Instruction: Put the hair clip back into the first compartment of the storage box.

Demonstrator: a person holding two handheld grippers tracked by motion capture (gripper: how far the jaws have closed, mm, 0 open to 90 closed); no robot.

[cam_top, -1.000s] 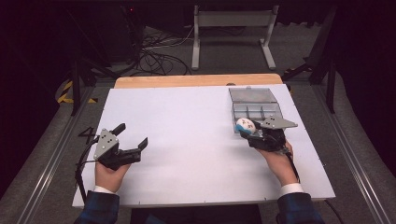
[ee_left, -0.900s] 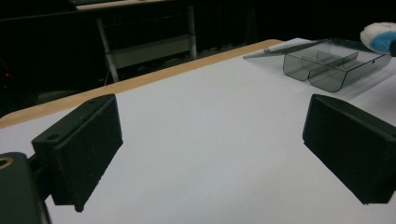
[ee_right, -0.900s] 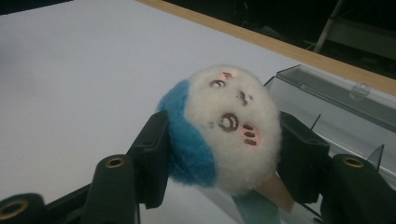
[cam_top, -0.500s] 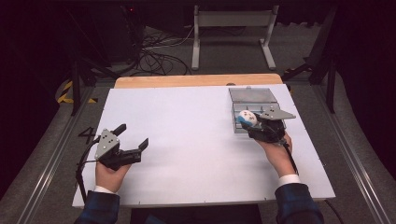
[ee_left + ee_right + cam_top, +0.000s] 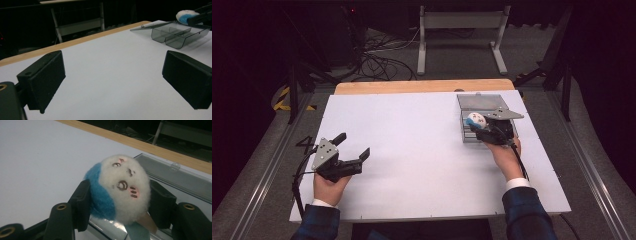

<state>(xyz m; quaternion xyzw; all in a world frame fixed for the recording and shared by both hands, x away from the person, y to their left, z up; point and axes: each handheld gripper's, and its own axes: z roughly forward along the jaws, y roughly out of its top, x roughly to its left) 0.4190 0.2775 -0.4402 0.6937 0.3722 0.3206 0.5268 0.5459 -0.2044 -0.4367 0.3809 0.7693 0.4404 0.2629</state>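
dark floor, loose cables and a metal stand frame surround a white table with a wooden strip along its far edge. on the table's right side sits a clear grey plastic box, its lid lying open toward the far edge and its inside split into compartments.

the right gripper is held over the near part of that box, its jaws pinching a small plush ball, white with a blue patch. the left gripper rests low over the bare left side of the table, well apart from the box, with its jaws spread wide and nothing between them.

judging by the fuzzy surface, the ball should be very light and soft; it will squash rather than break, and its fibres ought to grip the pads, so slipping seems unlikely. a hold across its middle, as now, looks safest; a pinch near an edge could make it pop out.

the right gripper view shows what the high view cannot: an embroidered face with pink cheek marks, the pads pressing into both flanks, and a small tag hanging beneath. the left gripper view gives a low side look at the box, with its divider and see-through walls, and the ball held above its rim.
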